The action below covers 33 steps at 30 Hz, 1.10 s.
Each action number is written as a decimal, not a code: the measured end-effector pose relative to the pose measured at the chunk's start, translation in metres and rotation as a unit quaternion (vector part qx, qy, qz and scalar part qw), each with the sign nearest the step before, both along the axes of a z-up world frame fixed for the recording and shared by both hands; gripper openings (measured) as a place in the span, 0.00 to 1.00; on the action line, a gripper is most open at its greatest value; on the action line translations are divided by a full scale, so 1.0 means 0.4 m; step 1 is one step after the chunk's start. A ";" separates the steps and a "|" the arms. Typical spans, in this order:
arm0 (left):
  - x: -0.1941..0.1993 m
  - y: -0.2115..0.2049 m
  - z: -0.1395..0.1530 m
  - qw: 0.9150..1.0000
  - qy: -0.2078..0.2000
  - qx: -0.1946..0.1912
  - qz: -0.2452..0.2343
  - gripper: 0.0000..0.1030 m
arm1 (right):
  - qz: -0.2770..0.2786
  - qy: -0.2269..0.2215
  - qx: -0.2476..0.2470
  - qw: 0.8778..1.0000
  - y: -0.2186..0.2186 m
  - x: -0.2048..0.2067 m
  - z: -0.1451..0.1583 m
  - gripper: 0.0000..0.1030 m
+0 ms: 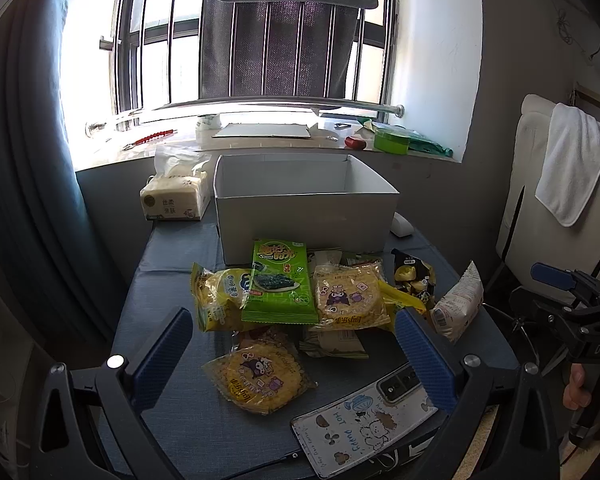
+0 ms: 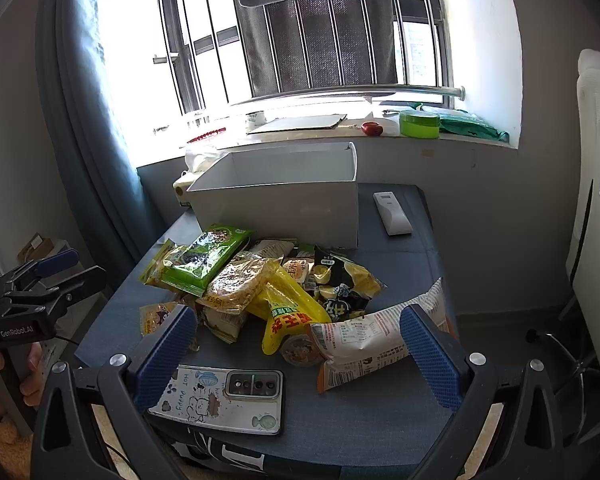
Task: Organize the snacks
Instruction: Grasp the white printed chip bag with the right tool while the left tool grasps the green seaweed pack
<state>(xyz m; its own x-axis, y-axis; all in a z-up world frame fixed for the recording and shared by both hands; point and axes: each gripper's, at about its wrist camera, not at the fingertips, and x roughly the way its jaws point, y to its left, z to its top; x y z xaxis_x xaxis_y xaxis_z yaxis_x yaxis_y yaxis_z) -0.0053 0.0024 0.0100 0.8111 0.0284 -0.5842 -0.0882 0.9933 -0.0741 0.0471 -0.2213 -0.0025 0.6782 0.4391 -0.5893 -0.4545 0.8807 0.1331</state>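
- A phone [image 2: 220, 398] in a cartoon case lies face down at the near edge of the blue table [image 2: 380, 400].
- The left gripper [image 1: 294, 354] hangs with its fingers spread wide, holding nothing.
- The right gripper [image 2: 298, 354] is likewise spread apart and empty.
- The snack pile [image 1: 320, 300] sits mid-table, just in front of the white box [image 1: 304, 216], which stands at the far side.
- A white snack bag [image 2: 380, 336] lies nearest the right gripper.

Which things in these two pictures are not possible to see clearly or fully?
- Floor of the white box: left wrist view, hidden by its front wall.
- Lower packets in the snack pile: both views, covered by upper packets.
- Phone: left wrist view, one corner behind the left gripper finger.
- Tissue pack: right wrist view, mostly behind the box.
- Windowsill items: too small to identify.
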 end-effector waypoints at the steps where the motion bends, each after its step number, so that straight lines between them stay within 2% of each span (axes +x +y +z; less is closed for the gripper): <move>1: 0.000 -0.001 0.000 1.000 0.002 0.001 0.000 1.00 | 0.001 0.001 0.000 1.000 0.000 0.000 -0.001 1.00; 4: -0.003 -0.002 -0.003 1.000 0.002 0.001 -0.006 1.00 | 0.001 0.007 0.002 1.000 -0.003 0.003 -0.008 1.00; 7: -0.009 -0.005 -0.006 1.000 -0.003 0.008 -0.008 1.00 | -0.006 0.038 0.005 0.999 -0.022 0.024 -0.041 1.00; 9: -0.011 -0.008 -0.011 1.000 -0.005 0.011 -0.010 1.00 | -0.031 0.074 0.011 0.997 -0.047 0.054 -0.082 1.00; 11: -0.012 -0.009 -0.017 1.000 -0.005 0.011 -0.014 1.00 | -0.058 0.125 0.040 0.990 -0.084 0.095 -0.135 1.00; 15: -0.017 -0.013 -0.027 1.000 -0.003 0.020 -0.022 1.00 | -0.105 0.229 0.147 0.957 -0.170 0.187 -0.244 1.00; 18: -0.021 -0.012 -0.030 0.999 -0.004 0.024 -0.028 1.00 | -0.140 0.280 0.188 0.931 -0.206 0.247 -0.309 1.00; 21: -0.021 -0.008 -0.037 0.999 -0.001 0.021 -0.035 1.00 | -0.127 0.312 0.243 0.910 -0.211 0.284 -0.345 1.00; 24: -0.016 -0.004 -0.044 0.999 0.005 0.009 -0.042 1.00 | -0.135 0.311 0.274 0.900 -0.211 0.307 -0.354 1.00; 26: -0.015 -0.002 -0.046 0.999 0.007 0.004 -0.044 1.00 | -0.131 0.321 0.273 0.897 -0.197 0.322 -0.358 0.87; 27: -0.015 0.000 -0.047 0.999 0.007 0.002 -0.044 1.00 | -0.129 0.331 0.258 0.898 -0.187 0.329 -0.369 0.54; 28: -0.015 0.002 -0.048 0.999 0.007 0.000 -0.044 1.00 | -0.129 0.337 0.252 0.898 -0.180 0.330 -0.377 0.41; 29: -0.015 0.004 -0.050 0.999 0.007 -0.002 -0.044 1.00 | -0.126 0.330 0.263 0.898 -0.182 0.322 -0.381 0.40; 33: -0.003 0.031 -0.064 0.998 0.015 -0.030 -0.046 1.00 | -0.118 0.280 0.239 0.922 -0.181 0.278 -0.348 0.36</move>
<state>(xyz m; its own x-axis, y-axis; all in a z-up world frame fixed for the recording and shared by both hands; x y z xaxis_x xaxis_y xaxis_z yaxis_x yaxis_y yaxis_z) -0.0065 0.0149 -0.0155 0.7912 -0.0818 -0.6061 0.0004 0.9911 -0.1332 0.1582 -0.2939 -0.1418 0.4354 0.6191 -0.6536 -0.0001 0.7261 0.6876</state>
